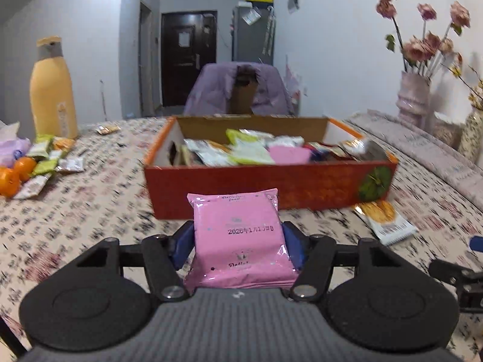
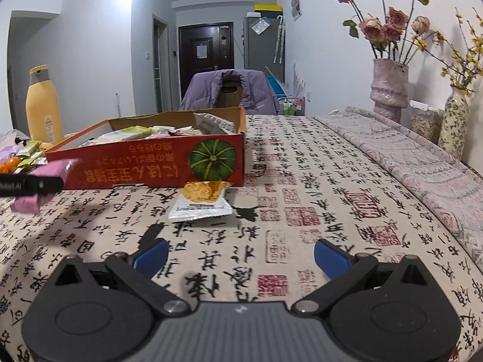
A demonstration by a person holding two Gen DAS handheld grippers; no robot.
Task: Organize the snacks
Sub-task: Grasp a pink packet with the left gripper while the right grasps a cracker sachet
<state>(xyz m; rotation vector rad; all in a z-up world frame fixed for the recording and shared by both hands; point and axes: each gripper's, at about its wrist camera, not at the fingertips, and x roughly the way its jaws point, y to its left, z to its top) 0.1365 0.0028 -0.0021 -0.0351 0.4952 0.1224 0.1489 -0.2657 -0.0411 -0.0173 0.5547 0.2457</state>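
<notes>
The left gripper (image 1: 238, 241) is clamped on a pink snack packet (image 1: 238, 235), held above the calligraphy-print tablecloth (image 1: 90, 211) just before the red cardboard box (image 1: 256, 184) of snacks. The right gripper (image 2: 241, 256) stands wide apart, empty, with a cracker packet (image 2: 200, 202) lying ahead beside the box.

White walls, dark door (image 2: 206, 54) at hall end, purple-draped chair (image 2: 229, 92), grey fridge (image 2: 262, 43), vase w/ roses (image 2: 389, 90).

A yellow bottle (image 1: 52, 90) stood far off to the gripper's left beside two oranges (image 1: 16, 172); straight ahead a chair draped in a purple jacket (image 1: 235, 90); to its right, vases of dried roses (image 2: 389, 90)
</notes>
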